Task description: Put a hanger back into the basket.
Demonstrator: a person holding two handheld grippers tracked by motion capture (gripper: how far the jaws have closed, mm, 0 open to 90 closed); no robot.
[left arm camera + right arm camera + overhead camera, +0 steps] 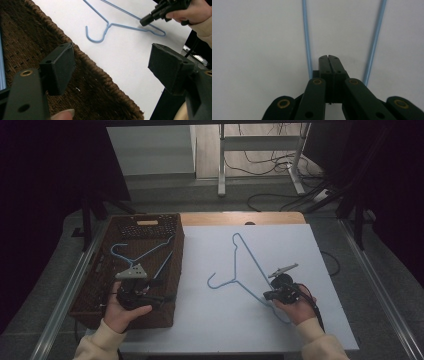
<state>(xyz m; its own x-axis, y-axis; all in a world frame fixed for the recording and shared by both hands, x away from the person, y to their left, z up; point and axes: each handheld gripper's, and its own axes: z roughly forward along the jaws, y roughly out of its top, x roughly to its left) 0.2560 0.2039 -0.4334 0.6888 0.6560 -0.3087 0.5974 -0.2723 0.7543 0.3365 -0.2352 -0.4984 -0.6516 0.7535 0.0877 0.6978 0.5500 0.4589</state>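
Blue wire hanger (240,270) flat on the white tabletop (300,250), right hand-held gripper (266,295) down at its lower arm, jaws pressed together between the two wires (whether pinching wire, cannot tell). Left hand-held gripper (112,65) spread wide above the wicker basket (95,285), another blue hanger (145,254) inside. Probably mid-pickup or just released; next, a firm pinch on the thin wire before lifting.
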